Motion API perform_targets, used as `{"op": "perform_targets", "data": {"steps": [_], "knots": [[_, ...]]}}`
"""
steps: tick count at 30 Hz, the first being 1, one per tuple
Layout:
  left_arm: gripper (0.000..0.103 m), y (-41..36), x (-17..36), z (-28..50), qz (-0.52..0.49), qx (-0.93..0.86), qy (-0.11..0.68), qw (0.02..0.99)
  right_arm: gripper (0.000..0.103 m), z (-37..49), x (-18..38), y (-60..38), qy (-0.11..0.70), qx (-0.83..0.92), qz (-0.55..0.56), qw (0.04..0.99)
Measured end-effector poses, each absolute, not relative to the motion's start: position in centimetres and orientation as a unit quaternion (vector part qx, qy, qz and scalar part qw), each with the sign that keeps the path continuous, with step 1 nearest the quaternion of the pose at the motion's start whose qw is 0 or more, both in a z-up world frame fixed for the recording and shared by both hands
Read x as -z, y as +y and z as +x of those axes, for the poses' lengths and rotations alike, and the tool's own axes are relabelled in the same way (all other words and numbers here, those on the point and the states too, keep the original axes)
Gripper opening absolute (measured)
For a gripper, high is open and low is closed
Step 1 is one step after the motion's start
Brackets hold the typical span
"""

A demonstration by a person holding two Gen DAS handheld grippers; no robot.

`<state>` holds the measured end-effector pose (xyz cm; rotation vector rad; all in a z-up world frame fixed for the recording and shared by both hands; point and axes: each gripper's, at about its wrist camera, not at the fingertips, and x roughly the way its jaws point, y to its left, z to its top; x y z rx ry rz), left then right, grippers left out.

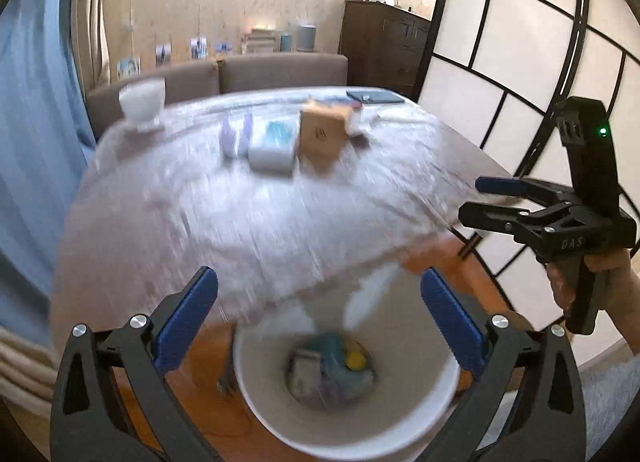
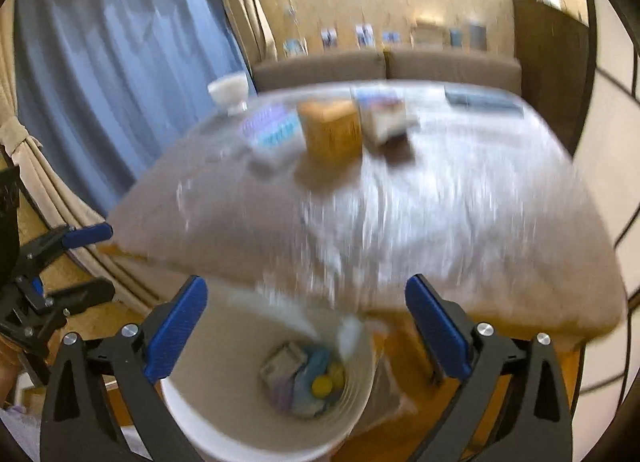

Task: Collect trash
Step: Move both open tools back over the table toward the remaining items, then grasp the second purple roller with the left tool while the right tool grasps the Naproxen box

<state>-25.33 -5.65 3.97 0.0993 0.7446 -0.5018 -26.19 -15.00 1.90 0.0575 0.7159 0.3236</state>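
Above the near white bin (image 1: 344,414), my left hand-held gripper (image 1: 320,318) and right hand-held gripper (image 2: 306,320) gape wide, empty; bin holds mixed trash (image 2: 308,380).

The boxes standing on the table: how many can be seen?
3, though blur may hide others. A brown cardboard box stands mid-table, a white box with a blue top beside it, toward the white cup, and a white box on its other side.
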Motion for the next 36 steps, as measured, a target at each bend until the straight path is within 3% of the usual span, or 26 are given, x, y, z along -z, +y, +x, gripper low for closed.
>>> {"op": "perform_targets", "data": {"steps": [11,22,29,36], "knots": [[0.102,-7.0,-4.1,-14.4,0.108,0.209,0.359,0.903,0.098,-14.2,-4.5,-15.8,0.329,-0.100,0.007,0.939],[0.101,-5.7,-3.7,-4.0,0.034,0.192,0.407,0.892,0.080,-3.3,-4.1,-16.8,0.366,-0.098,0.031,0.925],[0.067,-5.1,-1.4,-0.6,-0.011,0.196,0.456,0.868,0.066,0.1,-2.3,-15.9,0.401,-0.104,0.031,0.909],[0.065,-5.2,-0.7,0.2,0.011,0.193,0.461,0.866,0.060,1.4,-1.0,-15.9,0.419,-0.102,0.032,0.902]]}}
